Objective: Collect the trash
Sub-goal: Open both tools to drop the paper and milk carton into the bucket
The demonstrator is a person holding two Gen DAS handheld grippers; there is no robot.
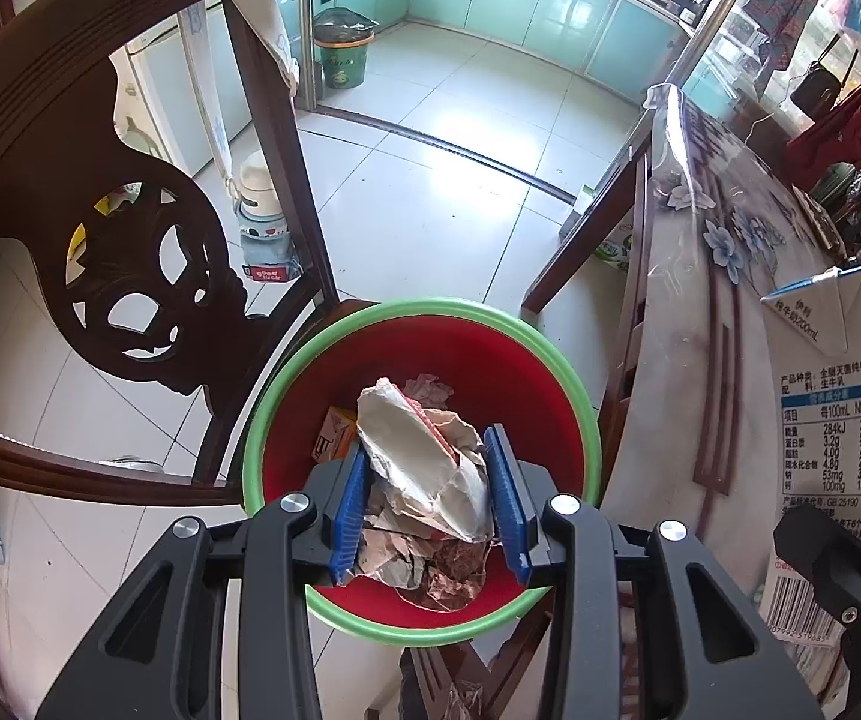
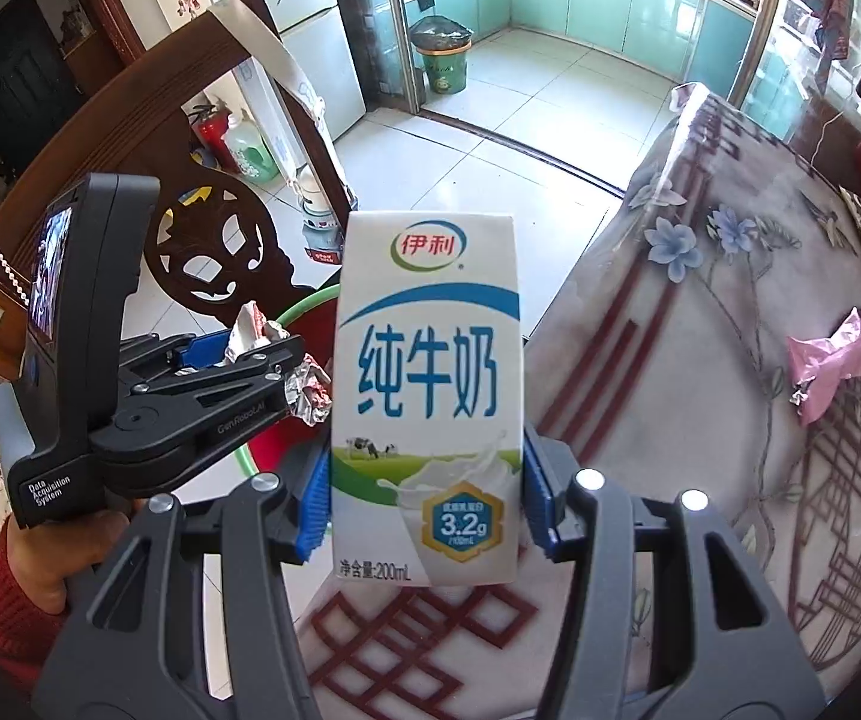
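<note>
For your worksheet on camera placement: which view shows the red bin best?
The left wrist view: it looks straight down into the red bin, showing rim and trash inside. The right wrist view shows only slivers of it behind the milk carton.

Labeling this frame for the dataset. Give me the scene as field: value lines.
left gripper: shut on crumpled wrapper, above the bin
right gripper: shut on milk carton, upright
bin: red inside, green rim, already holds crumpled paper
table: floral cover, pink wrapper lying on it
chair: dark carved wood, beside bin
</note>
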